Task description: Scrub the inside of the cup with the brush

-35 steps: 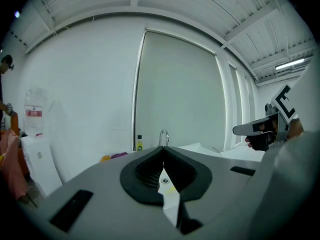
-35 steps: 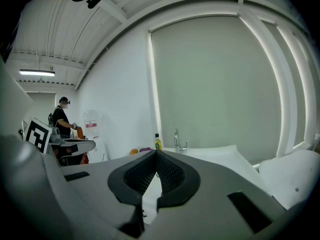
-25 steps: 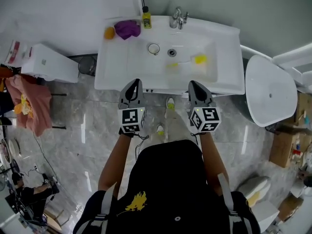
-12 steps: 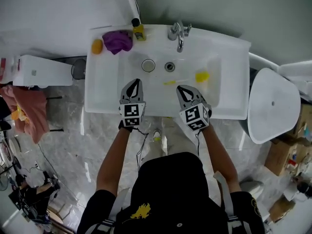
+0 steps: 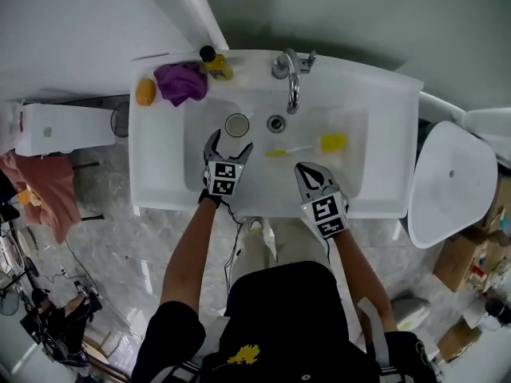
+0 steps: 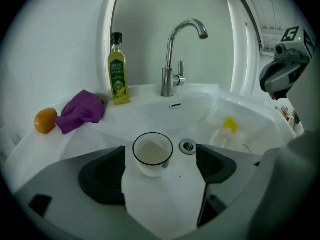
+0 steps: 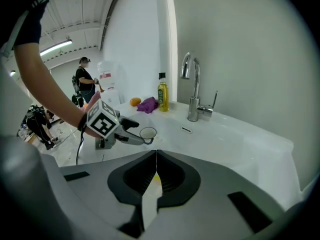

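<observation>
Nothing scrubbed yet. Left gripper (image 5: 229, 140) jaws have just been opening and are now wide, with nothing between them. Cup (image 5: 237, 124) stands upright just ahead of its tips, untouched. Right gripper (image 5: 307, 168) is closed and empty; brush (image 5: 303, 148) lies just ahead of it. Both grabs and the scrub remain.

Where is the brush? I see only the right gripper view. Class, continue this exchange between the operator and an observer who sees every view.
Observer: The brush lies in the sink, to the right of the drain.
Operator: Is anything in the cup?
Observer: The cup looks empty inside.
Operator: Has the left claw gripped it?
Observer: No. The left claw has just been opening. The cup stands at its tips, and neither pad touches it.
</observation>
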`<state>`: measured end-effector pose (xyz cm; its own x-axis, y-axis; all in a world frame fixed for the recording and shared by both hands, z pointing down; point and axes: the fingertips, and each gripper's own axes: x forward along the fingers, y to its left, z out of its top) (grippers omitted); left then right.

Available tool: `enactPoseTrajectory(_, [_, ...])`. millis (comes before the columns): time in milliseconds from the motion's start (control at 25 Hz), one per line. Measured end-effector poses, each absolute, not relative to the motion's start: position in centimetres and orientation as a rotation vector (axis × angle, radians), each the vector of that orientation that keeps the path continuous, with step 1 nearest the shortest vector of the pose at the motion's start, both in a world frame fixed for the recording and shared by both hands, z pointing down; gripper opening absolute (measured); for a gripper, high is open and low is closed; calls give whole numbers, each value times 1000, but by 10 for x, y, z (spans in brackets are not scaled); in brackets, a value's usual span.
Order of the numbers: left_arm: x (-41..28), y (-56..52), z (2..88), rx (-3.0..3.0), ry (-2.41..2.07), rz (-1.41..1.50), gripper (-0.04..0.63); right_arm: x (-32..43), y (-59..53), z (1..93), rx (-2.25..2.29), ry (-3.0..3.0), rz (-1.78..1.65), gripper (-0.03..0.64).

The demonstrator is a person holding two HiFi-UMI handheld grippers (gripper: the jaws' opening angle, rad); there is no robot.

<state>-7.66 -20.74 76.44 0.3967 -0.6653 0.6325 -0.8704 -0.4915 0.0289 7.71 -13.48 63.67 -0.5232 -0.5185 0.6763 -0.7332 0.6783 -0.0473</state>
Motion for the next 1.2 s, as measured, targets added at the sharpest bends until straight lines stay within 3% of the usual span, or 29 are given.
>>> enactPoseTrajectory(120, [-72, -236, 780, 2334, -1374, 754, 463, 83, -145, 651, 952, -2249, 463, 28])
enactPoseTrajectory(400, [-61, -260, 808, 2345, -1374, 725, 466, 81, -167, 713, 912, -2164, 494, 44])
enactPoseTrajectory(440, [-61, -262, 809, 2342, -1379, 724, 466, 75, -165, 729, 840, -2126, 454, 95])
enactPoseTrajectory(480, [-61, -265, 810, 2338, -1385, 726, 466, 69, -161, 747, 741, -2078, 388, 222])
enactPoseTrajectory(520, [-61, -267, 813, 2334, -1390, 732, 466, 62, -156, 767, 633, -2023, 290, 275])
enactPoseTrajectory(680, [-62, -273, 839, 2300, -1418, 758, 466, 55, -155, 835, 276, -1738, -216, 255])
enactPoseTrajectory(800, [-63, -276, 844, 2293, -1426, 794, 463, 60, -162, 866, 116, -1590, -362, 224])
enactPoseTrajectory(840, [-64, -275, 844, 2296, -1418, 818, 437, 63, -161, 873, 83, -1570, -358, 100])
enactPoseTrajectory(1000, [-65, -260, 830, 2315, -1365, 866, 430, 63, -169, 841, 227, -1748, -196, 92])
enactPoseTrajectory(1200, [-61, -231, 761, 2329, -1257, 836, 430, 84, -203, 703, 711, -2147, 178, 91])
